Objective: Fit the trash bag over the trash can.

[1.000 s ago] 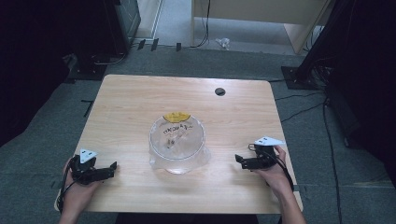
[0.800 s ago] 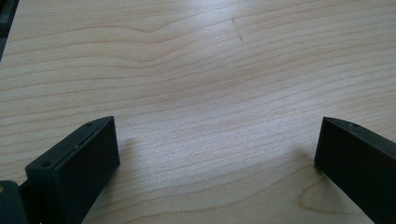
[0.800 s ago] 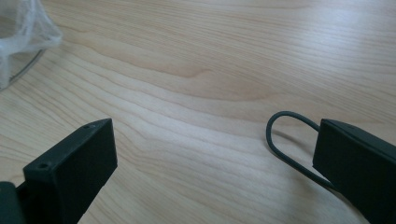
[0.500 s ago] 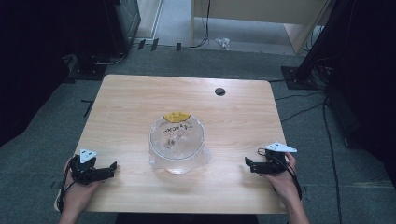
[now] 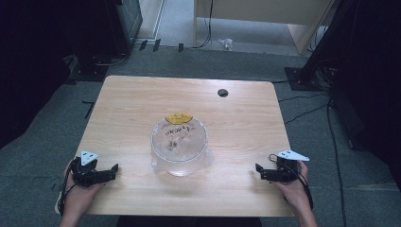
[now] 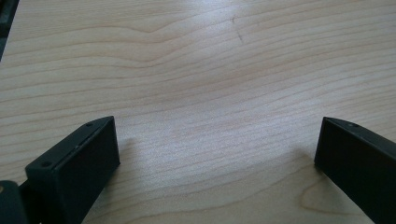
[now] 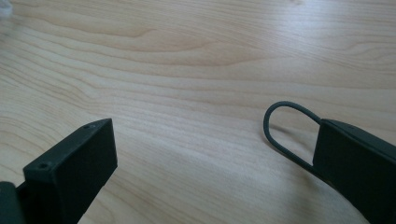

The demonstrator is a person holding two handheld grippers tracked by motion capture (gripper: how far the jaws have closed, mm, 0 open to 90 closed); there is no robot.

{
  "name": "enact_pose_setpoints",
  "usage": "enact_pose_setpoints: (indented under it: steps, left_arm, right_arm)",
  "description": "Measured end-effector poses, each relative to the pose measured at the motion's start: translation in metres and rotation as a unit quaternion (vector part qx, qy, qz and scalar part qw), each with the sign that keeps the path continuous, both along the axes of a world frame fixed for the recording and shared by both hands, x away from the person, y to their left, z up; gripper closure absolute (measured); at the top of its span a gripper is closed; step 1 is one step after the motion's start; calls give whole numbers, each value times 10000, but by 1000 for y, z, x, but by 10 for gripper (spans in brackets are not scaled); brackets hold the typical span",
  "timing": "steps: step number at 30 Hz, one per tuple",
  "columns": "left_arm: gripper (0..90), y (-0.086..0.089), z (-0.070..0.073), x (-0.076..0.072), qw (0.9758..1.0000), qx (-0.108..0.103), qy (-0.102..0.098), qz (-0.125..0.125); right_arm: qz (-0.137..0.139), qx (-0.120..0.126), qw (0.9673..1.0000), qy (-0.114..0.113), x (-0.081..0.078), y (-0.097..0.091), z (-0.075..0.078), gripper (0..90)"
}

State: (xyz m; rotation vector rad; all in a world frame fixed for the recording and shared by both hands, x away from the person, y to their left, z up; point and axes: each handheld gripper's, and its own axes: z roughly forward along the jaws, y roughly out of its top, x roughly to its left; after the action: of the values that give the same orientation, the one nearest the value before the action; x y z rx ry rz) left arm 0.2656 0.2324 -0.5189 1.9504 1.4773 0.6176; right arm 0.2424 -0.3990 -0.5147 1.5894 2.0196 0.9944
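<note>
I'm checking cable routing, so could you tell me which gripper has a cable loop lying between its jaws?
The right gripper: a dark cable loops beside one jaw; the left gripper has bare wood.

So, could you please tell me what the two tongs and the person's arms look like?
Both tongs, left and right, are black, with two flat, blocky jaws bearing small screw holes. Each carries a grey three-cornered plate on top. A thin black cable loops beside the right one. The forearms are bare, with no sleeves in view.
</note>
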Motion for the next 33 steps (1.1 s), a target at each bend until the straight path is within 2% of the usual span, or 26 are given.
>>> enact_pose_setpoints:
  steps: [11, 20, 27, 30, 33]
  left_arm:
    - [0, 0, 0, 0, 10000, -1, 0, 2]
    - [0, 0, 0, 0, 10000, 0, 1, 1]
    - [0, 0, 0, 0, 10000, -4, 0, 16]
    - [0, 0, 0, 0, 10000, -4, 0, 16]
    - [0, 0, 0, 0, 10000, -4, -1, 16]
  right_arm:
    - [-172, -76, 9998, -11, -18, -13, -1, 0]
    - [-276, -100, 9995, 89, -30, -17, -8, 0]
    - [-366, -298, 9989, 8, -37, -18, -11, 0]
    - [-384, -524, 9979, 26, -39, -17, -11, 0]
    - [-456, -531, 9975, 39, -40, -17, -11, 0]
